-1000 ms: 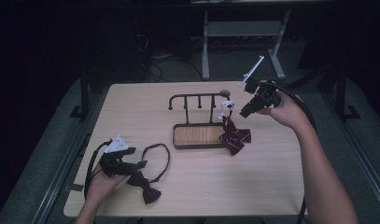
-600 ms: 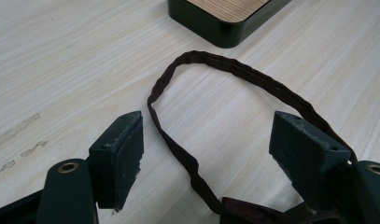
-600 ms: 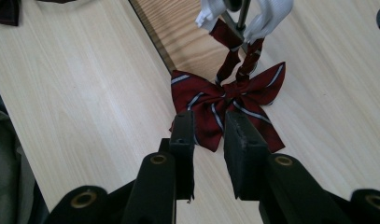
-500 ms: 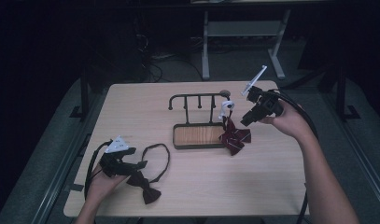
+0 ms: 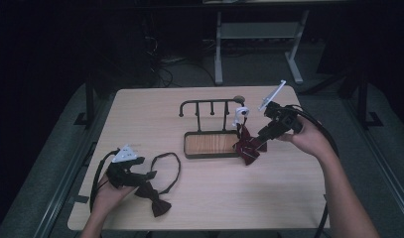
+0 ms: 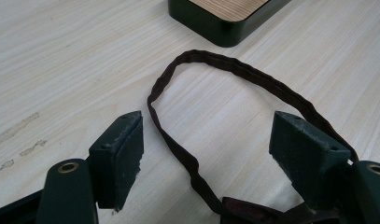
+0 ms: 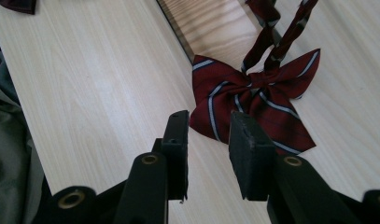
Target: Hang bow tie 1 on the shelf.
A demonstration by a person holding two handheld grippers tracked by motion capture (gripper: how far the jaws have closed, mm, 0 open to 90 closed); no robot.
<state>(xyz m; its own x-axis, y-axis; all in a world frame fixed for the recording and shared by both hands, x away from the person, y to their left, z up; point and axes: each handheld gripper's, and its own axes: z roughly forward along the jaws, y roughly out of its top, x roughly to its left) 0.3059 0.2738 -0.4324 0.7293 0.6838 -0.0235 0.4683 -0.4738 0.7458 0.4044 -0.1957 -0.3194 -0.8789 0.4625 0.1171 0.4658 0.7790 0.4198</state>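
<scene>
Right gripper [image 5: 265, 133] sits low at the right end of the rack [image 5: 209, 144], nose aimed at the striped bow tie [image 5: 247, 148]. In the right gripper view its jaws have just been opening and stand a little apart, nothing pinched between them; the striped bow tie [image 7: 257, 98], dark red with pale stripes, lies just past the tips, half on the table [image 7: 94, 88] and half against the rack's wooden base [image 7: 204, 23], its straps running up out of frame. Left gripper [image 5: 140, 178] rests near the table's front left corner, jaws spread wide and unloaded; in the left gripper view the thin strap [image 6: 234, 70] of the plain dark bow tie [image 5: 157, 201] loops across the tabletop between the pads without touching them, the knot lying at the bottom edge. The two grippers are well apart.
</scene>
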